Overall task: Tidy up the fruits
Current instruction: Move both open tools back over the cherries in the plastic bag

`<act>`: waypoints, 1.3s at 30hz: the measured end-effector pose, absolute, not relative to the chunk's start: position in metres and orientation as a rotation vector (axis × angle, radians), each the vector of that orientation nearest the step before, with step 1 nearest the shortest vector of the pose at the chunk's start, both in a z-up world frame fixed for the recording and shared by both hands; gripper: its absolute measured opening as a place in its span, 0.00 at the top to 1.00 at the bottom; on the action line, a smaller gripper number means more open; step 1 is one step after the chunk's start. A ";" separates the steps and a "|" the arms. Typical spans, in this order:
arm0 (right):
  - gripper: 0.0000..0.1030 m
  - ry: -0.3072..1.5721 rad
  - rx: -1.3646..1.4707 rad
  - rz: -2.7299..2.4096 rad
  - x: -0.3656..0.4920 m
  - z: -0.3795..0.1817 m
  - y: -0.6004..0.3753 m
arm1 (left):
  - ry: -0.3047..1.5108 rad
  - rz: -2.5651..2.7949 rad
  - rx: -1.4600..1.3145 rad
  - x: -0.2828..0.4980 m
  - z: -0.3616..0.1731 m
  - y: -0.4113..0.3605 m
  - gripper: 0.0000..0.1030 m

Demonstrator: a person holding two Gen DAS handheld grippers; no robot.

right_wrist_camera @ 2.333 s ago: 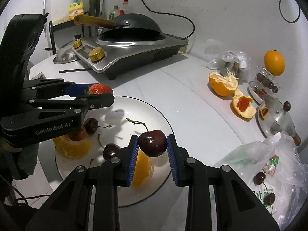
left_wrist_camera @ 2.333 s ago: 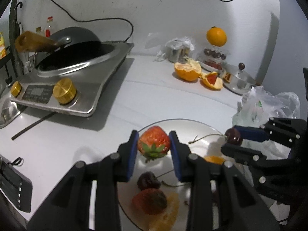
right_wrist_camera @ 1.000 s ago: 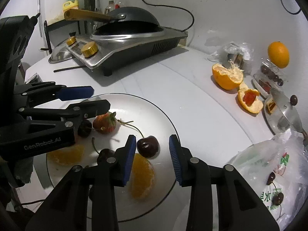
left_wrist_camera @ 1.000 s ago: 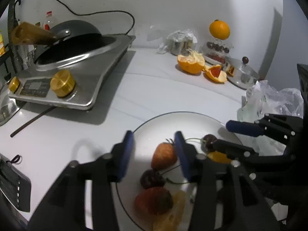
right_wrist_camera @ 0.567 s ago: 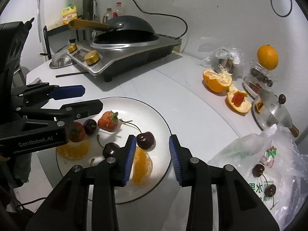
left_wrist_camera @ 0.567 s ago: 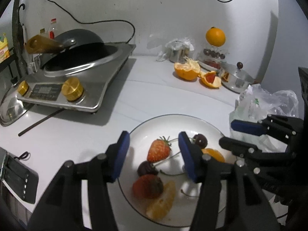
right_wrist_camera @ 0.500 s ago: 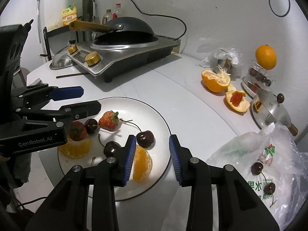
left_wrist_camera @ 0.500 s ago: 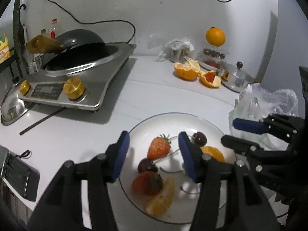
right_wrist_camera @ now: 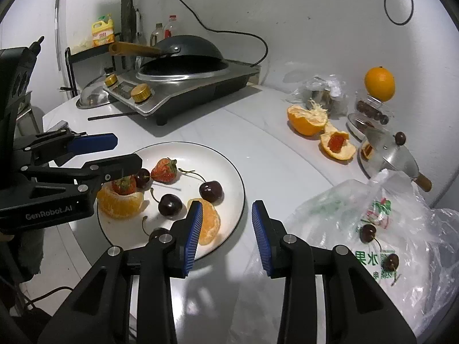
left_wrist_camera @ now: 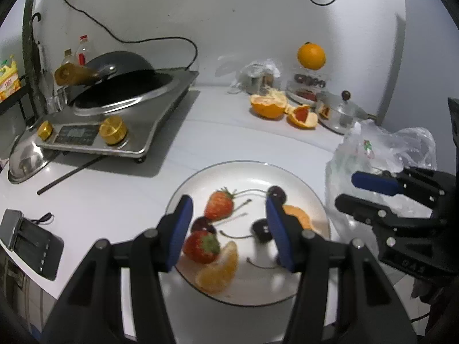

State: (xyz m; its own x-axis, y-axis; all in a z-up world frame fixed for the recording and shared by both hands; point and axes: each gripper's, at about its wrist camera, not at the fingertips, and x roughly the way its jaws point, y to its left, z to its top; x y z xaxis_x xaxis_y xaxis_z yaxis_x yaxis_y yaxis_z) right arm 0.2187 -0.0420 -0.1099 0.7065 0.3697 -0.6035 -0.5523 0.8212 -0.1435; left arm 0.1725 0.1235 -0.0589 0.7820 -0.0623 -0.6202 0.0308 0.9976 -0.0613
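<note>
- Right wrist view shows a white plate point(right_wrist_camera: 229, 169) on the bench point(right_wrist_camera: 266, 149), with fruit on it: two strawberries, dark cherries and orange pieces.
- One strawberry point(right_wrist_camera: 164, 170) lies on its side near the middle of the plate, with a red skin and a green leafy top.
- Just beside it is a shiny dark cherry point(right_wrist_camera: 211, 191) with a long thin stem.
- Another strawberry point(right_wrist_camera: 124, 185) sits on top of an orange piece point(right_wrist_camera: 120, 205) at the plate's left edge.
- A clear plastic bag point(right_wrist_camera: 373, 229) lies to the right of the plate, and I can see more cherries inside it.
- The left tongs point(right_wrist_camera: 124, 150) are open and hold nothing; they hang over the left side of the plate.
- The right tongs point(right_wrist_camera: 226, 229) are open and hold nothing too, over the plate's right edge next to the bag.
- Left wrist view shows a small black box point(left_wrist_camera: 31, 240) with a cord on the bench, which the other view does not show.
- Only the right wrist view shows the cherries in the bag; in the left wrist view the bag point(left_wrist_camera: 381, 149) looks cloudy.
- A whole orange point(left_wrist_camera: 311, 56) sits up high at the back, near peeled orange skins point(left_wrist_camera: 269, 106).
</note>
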 end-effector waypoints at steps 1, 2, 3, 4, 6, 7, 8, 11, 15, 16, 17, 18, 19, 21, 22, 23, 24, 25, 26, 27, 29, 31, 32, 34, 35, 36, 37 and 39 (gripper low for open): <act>0.63 0.591 -0.326 0.521 0.217 -0.109 -0.044 | 0.670 -0.054 -0.044 0.170 -0.058 0.120 0.47; 0.63 0.588 -0.323 0.520 0.215 -0.108 -0.047 | 0.670 -0.056 -0.041 0.169 -0.057 0.117 0.47; 0.63 0.585 -0.321 0.518 0.214 -0.107 -0.049 | 0.671 -0.059 -0.040 0.168 -0.057 0.114 0.47; 0.63 0.582 -0.317 0.515 0.211 -0.106 -0.053 | 0.674 -0.061 -0.038 0.167 -0.057 0.112 0.47; 0.63 0.577 -0.311 0.509 0.208 -0.105 -0.058 | 0.675 -0.064 -0.035 0.165 -0.055 0.105 0.47; 0.63 0.574 -0.307 0.504 0.207 -0.104 -0.062 | 0.674 -0.068 -0.033 0.164 -0.054 0.102 0.47; 0.63 0.571 -0.304 0.502 0.205 -0.103 -0.065 | 0.672 -0.071 -0.032 0.163 -0.054 0.099 0.47; 0.63 0.562 -0.291 0.495 0.201 -0.100 -0.075 | 0.666 -0.083 -0.021 0.159 -0.050 0.087 0.46; 0.63 0.553 -0.273 0.484 0.196 -0.097 -0.090 | 0.656 -0.092 -0.019 0.154 -0.047 0.073 0.31; 0.63 0.551 -0.270 0.481 0.195 -0.097 -0.094 | 0.655 -0.095 -0.021 0.153 -0.046 0.070 0.31; 0.63 0.548 -0.267 0.476 0.193 -0.096 -0.098 | 0.655 -0.099 -0.020 0.152 -0.045 0.066 0.31; 0.63 0.547 -0.264 0.473 0.192 -0.096 -0.101 | 0.655 -0.103 -0.015 0.151 -0.045 0.061 0.31; 0.63 0.545 -0.257 0.468 0.191 -0.095 -0.107 | 0.655 -0.106 -0.013 0.150 -0.044 0.059 0.31; 0.63 0.543 -0.248 0.462 0.190 -0.094 -0.113 | 0.654 -0.112 -0.005 0.149 -0.043 0.050 0.31; 0.63 0.541 -0.242 0.457 0.189 -0.094 -0.119 | 0.654 -0.114 -0.003 0.148 -0.043 0.047 0.31; 0.62 0.540 -0.238 0.453 0.189 -0.094 -0.122 | 0.655 -0.118 0.001 0.148 -0.042 0.042 0.31; 0.62 0.539 -0.233 0.449 0.188 -0.094 -0.127 | 0.656 -0.121 0.005 0.148 -0.042 0.039 0.31; 0.62 0.539 -0.229 0.447 0.188 -0.094 -0.130 | 0.656 -0.123 0.009 0.147 -0.041 0.035 0.31; 0.62 0.536 -0.222 0.443 0.187 -0.094 -0.134 | 0.655 -0.128 0.013 0.147 -0.040 0.029 0.31; 0.62 0.534 -0.217 0.439 0.186 -0.094 -0.137 | 0.654 -0.130 0.016 0.146 -0.039 0.027 0.31; 0.54 0.529 -0.204 0.434 0.185 -0.093 -0.144 | 0.651 -0.135 0.021 0.146 -0.036 0.020 0.31; 0.52 0.521 -0.190 0.431 0.183 -0.091 -0.152 | 0.649 -0.140 0.028 0.145 -0.034 0.013 0.31; 0.52 0.519 -0.188 0.429 0.182 -0.091 -0.155 | 0.649 -0.141 0.030 0.145 -0.033 0.010 0.31; 0.52 0.514 -0.179 0.425 0.181 -0.090 -0.163 | 0.649 -0.146 0.034 0.145 -0.032 0.003 0.31; 0.52 0.513 -0.177 0.422 0.181 -0.090 -0.166 | 0.650 -0.148 0.037 0.145 -0.031 0.001 0.31; 0.52 0.512 -0.174 0.418 0.181 -0.090 -0.168 | 0.650 -0.151 0.043 0.145 -0.031 -0.004 0.31; 0.52 0.511 -0.169 0.413 0.180 -0.090 -0.173 | 0.650 -0.153 0.046 0.146 -0.030 -0.006 0.31; 0.52 0.510 -0.163 0.406 0.180 -0.090 -0.181 | 0.649 -0.161 0.054 0.146 -0.030 -0.015 0.31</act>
State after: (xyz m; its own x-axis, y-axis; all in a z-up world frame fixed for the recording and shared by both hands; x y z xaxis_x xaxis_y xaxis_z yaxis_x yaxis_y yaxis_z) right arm 0.1803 -0.1806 -0.0899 0.7955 0.3361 -0.5041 -0.4160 0.9079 -0.0511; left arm 0.1460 -0.0147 -0.0296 0.7846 -0.1321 -0.6058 0.1658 0.9862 -0.0002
